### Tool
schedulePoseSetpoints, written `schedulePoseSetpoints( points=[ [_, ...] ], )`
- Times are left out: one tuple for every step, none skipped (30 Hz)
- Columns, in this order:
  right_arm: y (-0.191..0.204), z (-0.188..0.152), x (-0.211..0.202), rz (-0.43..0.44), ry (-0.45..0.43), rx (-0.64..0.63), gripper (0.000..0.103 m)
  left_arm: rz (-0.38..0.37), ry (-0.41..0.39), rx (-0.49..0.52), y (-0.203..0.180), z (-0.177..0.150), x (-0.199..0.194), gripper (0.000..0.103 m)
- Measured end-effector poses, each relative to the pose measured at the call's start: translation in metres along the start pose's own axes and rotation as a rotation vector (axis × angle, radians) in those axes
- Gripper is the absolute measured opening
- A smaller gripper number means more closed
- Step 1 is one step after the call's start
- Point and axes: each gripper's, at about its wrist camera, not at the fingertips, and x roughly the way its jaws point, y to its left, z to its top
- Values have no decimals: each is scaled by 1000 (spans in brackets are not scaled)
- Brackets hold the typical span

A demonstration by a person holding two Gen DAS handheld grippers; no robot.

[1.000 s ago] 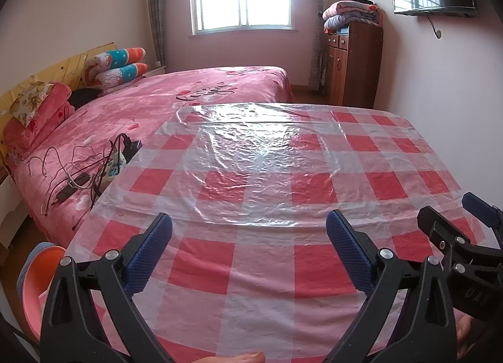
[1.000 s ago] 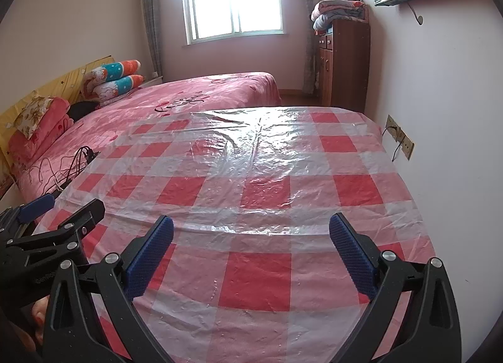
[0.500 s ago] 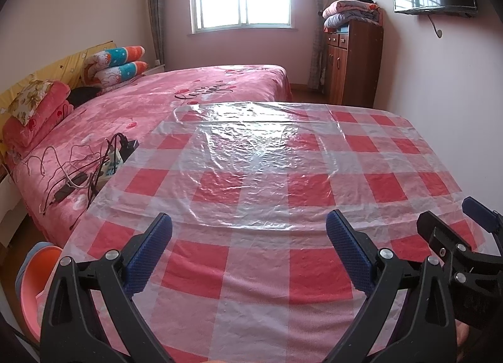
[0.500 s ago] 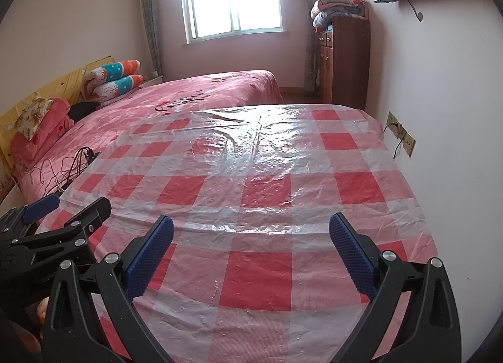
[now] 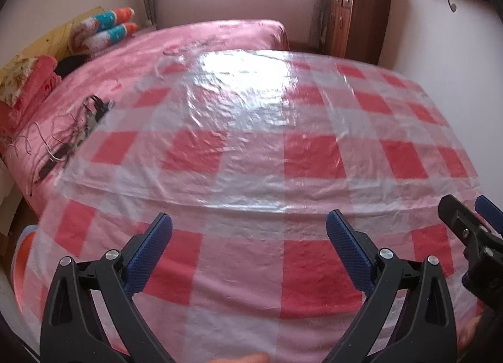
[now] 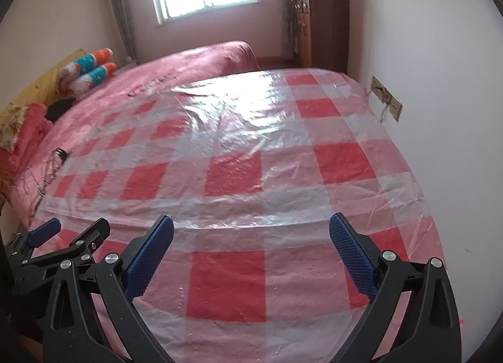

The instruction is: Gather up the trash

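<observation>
A table under a red-and-white checked cloth (image 5: 251, 158) with a clear plastic sheet fills both views; the same cloth (image 6: 232, 174) lies below the right wrist camera. No piece of trash shows on it in either view. My left gripper (image 5: 248, 224) hangs open above the near edge with nothing between its blue pads. My right gripper (image 6: 251, 224) is open too and holds nothing. Each gripper shows in the other's view: the right gripper (image 5: 471, 231) at the right edge, the left gripper (image 6: 69, 237) at the lower left.
A bed with a pink cover (image 5: 204, 36) adjoins the table's left and far side, with tangled cables (image 5: 78, 130) on it. An orange bin (image 5: 25, 246) sits low on the left. A brown cabinet (image 5: 358, 17) stands at the back; a wall socket (image 6: 386, 102) is on the right.
Both cameras have tipped downward and the views are slightly blurred from motion. Both grippers stay open and empty.
</observation>
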Motion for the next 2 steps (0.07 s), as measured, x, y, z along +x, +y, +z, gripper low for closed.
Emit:
schedulePoseSetpoints(
  points=[
    [1, 0, 4, -7, 16, -2, 98, -6, 22, 2, -1, 0, 4, 99],
    [2, 0, 8, -23, 41, -7, 98, -12, 46, 4, -2, 0, 9, 99]
  ],
)
